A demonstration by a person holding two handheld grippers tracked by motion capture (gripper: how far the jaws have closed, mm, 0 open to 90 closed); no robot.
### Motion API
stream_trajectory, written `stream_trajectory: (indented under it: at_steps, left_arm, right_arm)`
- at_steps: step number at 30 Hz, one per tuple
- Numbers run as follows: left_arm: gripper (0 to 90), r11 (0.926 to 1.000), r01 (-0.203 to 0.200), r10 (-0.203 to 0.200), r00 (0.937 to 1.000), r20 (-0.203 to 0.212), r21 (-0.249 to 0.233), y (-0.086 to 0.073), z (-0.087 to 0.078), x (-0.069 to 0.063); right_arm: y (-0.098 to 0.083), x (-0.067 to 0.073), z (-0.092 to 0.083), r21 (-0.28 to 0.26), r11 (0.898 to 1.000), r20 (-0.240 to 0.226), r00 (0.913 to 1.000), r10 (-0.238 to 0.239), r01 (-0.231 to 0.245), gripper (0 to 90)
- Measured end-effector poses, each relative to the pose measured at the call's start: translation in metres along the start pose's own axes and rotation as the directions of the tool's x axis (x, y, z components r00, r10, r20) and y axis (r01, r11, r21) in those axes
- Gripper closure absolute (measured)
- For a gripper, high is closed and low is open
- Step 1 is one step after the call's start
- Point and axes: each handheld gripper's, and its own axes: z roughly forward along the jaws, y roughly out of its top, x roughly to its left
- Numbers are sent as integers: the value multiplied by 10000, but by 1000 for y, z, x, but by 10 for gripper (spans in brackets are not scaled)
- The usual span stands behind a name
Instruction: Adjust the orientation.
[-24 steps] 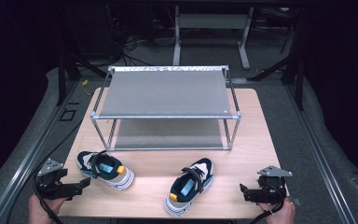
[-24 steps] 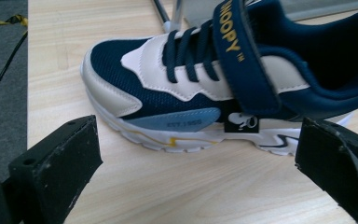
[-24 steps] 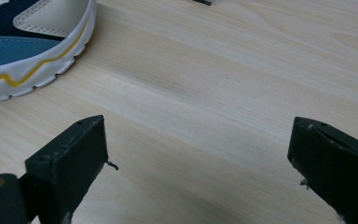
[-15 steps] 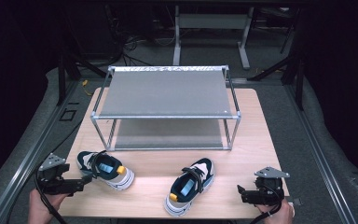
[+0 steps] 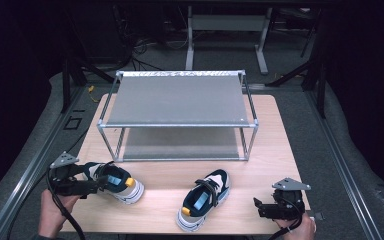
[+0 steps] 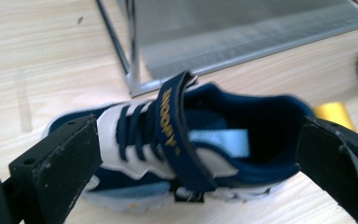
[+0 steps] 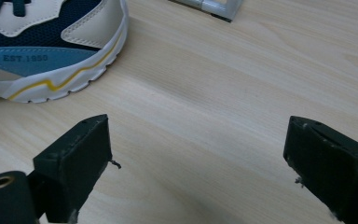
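- Since the earlier frames, the left gripper has advanced from the table's left edge toward the left shoe, while the right gripper has shifted slightly inward from the right edge; both shoes and the rack lie where they lay.
- Left gripper: held in the person's left hand at about 8 o'clock on the table; jaws spread wide, gripping nothing.
- Left shoe: a navy and white trainer with a yellow heel tab, lying between the open jaws in the left gripper view, toe toward the left jaw, heel toward the right jaw; whether either pad touches it cannot be told. Its strap stands across the laces.
- Rack: a two-shelf metal frame at 12 o'clock, just behind the left shoe; one leg stands close to the shoe's far side.
- Right shoe: at about 6 o'clock, toe pointing toward the rack, well apart from the left shoe.
- Right gripper: at about 4 o'clock, in the person's right hand; jaws released and wide apart over bare wood, with the right shoe lying at 10 o'clock ahead of them, clear of both pads.
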Motion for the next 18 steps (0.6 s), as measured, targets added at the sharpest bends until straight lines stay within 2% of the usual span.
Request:
stream_trajectory:
  at_steps: [1,3,5,6,8,9,12,13,18]
  left_arm:
    - [11,10000,0,0,10000,0,0,0,0,0]
    - [49,9999,71,-71,10000,51,127,8,8,-2]
    - [124,9997,84,-85,10000,40,215,9,11,-2]
    - [154,9991,211,-212,9998,8,376,11,17,-1]
    - [171,9984,297,-295,9996,-44,485,12,21,0]
    - [256,9973,437,-431,9990,-103,593,12,25,4]
    - [303,9962,547,-534,9984,-210,678,13,28,7]
    - [347,9955,586,-572,9982,-204,745,12,28,9]
    - [450,9913,932,-926,9956,-106,929,6,32,17]
  right_arm:
    - [0,0,0,16,9999,-47,9999,-120,121,72]
    - [0,1,1,53,10000,-156,9999,-71,72,74]
    - [-1,1,1,69,9999,-147,9998,-119,120,74]
    - [-2,2,1,59,9999,-68,9999,-103,103,81]
    - [-2,2,1,156,9998,-116,9999,-89,90,82]
    - [-3,1,2,195,9998,-106,9999,-68,71,84]
    - [-3,1,2,268,9996,-181,9998,-65,70,86]
    - [-3,1,1,290,9995,-196,9997,-112,118,88]
    - [-3,2,2,205,9998,-135,9999,-72,75,96]
